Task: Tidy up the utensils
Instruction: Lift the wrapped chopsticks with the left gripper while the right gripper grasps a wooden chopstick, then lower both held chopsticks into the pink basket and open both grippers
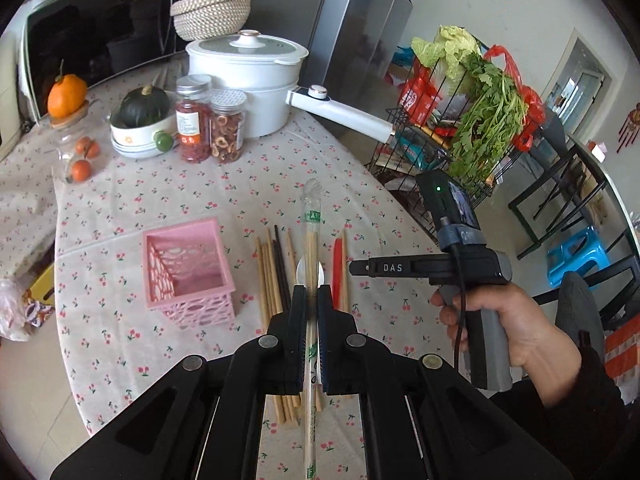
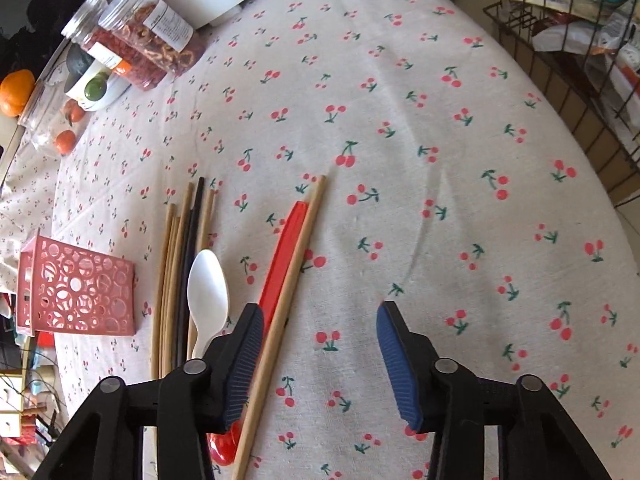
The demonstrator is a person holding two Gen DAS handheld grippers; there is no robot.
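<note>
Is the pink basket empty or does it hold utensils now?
Empty: the left wrist view looks into the pink basket and shows only its bare perforated walls and floor.

We see round table [image 1: 120,240] under white cherry-print cloth. Behind it, black microwave [image 1: 100,40] and tall grey fridge [image 1: 360,40]. Plain pale wall [image 1: 500,8] at right, with window or glazed door [image 1: 580,88] letting in daylight. Black wire rack [image 1: 420,148] just beside table edge. Dark metal chair frames [image 1: 560,200] and blue plastic stool [image 1: 576,256] stand further right.
</note>
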